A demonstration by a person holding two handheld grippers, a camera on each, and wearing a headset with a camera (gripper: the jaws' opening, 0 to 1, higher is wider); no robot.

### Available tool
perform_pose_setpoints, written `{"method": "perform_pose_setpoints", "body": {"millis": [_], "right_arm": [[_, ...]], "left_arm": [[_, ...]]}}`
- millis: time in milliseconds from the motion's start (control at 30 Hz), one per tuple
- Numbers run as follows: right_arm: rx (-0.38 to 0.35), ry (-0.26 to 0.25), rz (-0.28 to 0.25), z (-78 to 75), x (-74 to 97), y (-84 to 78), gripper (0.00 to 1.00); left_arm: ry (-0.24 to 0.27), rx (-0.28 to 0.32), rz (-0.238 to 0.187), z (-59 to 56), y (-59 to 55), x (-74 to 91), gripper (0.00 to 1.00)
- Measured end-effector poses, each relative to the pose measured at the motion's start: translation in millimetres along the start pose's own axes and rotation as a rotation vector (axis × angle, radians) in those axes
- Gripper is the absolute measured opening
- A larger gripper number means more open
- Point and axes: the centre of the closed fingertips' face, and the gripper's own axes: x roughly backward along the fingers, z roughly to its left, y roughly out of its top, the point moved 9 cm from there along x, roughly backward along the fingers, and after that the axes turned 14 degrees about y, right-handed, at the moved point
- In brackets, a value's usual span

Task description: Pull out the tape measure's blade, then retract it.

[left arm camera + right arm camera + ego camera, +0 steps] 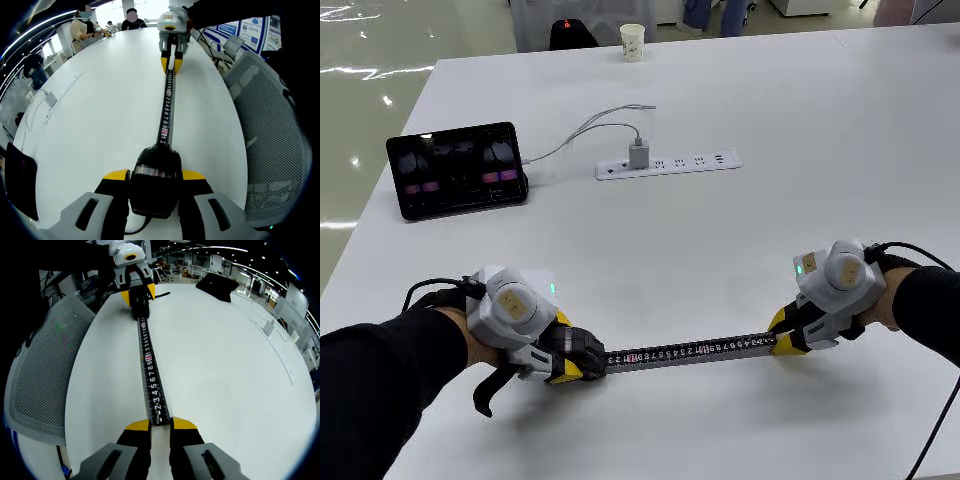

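L gripper: yellow-tipped jaws clamped on black rounded tape measure case, near front edge of white table.
R gripper: jaws pinched on tip of black numbered blade.
Blade: drawn out flat along the front edge, betw. both grippers.

Black blade, white table

Black tape blade, white numerals 2 to 9 along it
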Motion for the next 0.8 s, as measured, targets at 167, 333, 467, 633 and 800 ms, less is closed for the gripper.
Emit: {"method": "perform_pose_setpoints", "body": {"millis": [167,333,467,633,800], "right_arm": [[0.003,0.003,0.012,0.0,-0.4,1.8,0.10],[0.024,-0.002,0.037,-0.8,-0.8,3.4,0.11],[0.036,-0.004,0.055,-2.8,-2.0,3.2,0.12],[0.046,-0.007,0.075,-3.8,-2.7,5.5,0.12],[0.028,-0.026,0.083,-2.2,-3.3,7.5,0.12]], "left_arm": [[0.009,0.011,-0.009,0.0,0.6,-0.8,0.32],[0.008,0.006,-0.010,0.3,0.3,-0.5,0.33],[0.004,-0.007,-0.010,0.4,0.2,-0.7,0.33],[0.003,-0.025,-0.006,-0.7,0.5,0.0,0.33],[0.005,-0.027,-0.004,-0.5,0.8,-0.4,0.33]]}}
